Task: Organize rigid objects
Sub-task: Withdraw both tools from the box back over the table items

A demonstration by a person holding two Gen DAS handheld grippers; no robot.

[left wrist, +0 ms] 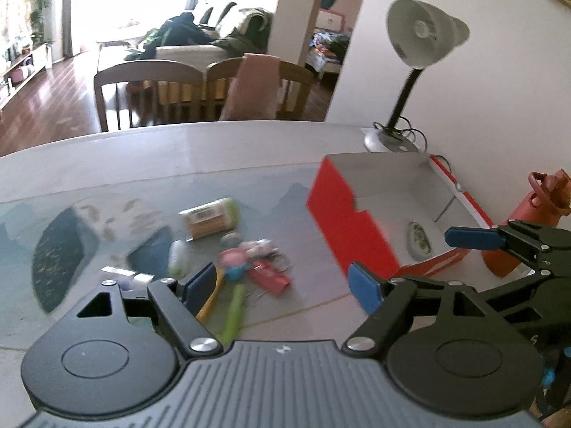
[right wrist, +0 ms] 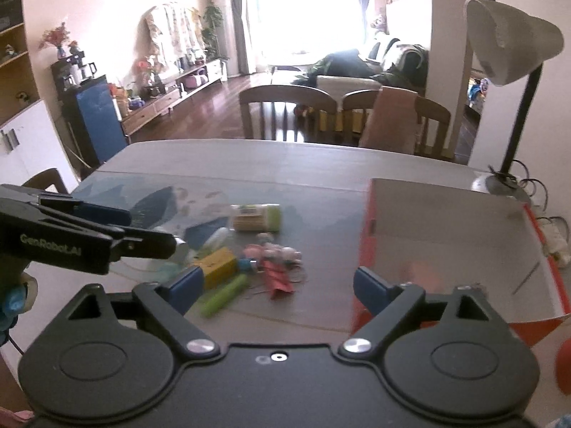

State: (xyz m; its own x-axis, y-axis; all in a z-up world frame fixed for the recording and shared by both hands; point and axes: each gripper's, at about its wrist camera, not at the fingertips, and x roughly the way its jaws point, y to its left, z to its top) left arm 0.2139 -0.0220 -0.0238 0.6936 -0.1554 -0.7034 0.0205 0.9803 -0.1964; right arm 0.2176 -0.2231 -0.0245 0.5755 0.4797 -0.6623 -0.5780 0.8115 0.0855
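A heap of small items lies on the table mat: a toothpick box with a green cap (left wrist: 208, 217) (right wrist: 255, 217), a yellow block (right wrist: 217, 267), a green pen (left wrist: 233, 310) (right wrist: 223, 294), a pink figure (left wrist: 232, 260) and a red packet (left wrist: 269, 278) (right wrist: 278, 278). My left gripper (left wrist: 282, 281) hovers open above the heap, holding nothing. My right gripper (right wrist: 278, 283) is open and empty too, between the heap and the box. To the right stands an open red and white box (left wrist: 342, 221) (right wrist: 364, 235) with an oval item (left wrist: 419, 240) inside.
A red bottle (left wrist: 535, 207) stands right of the box by the wall. A desk lamp (left wrist: 421, 35) (right wrist: 506, 42) with its cable sits at the table's far right corner. Wooden chairs (right wrist: 285, 107) line the far edge. Each gripper shows at the edge of the other's view.
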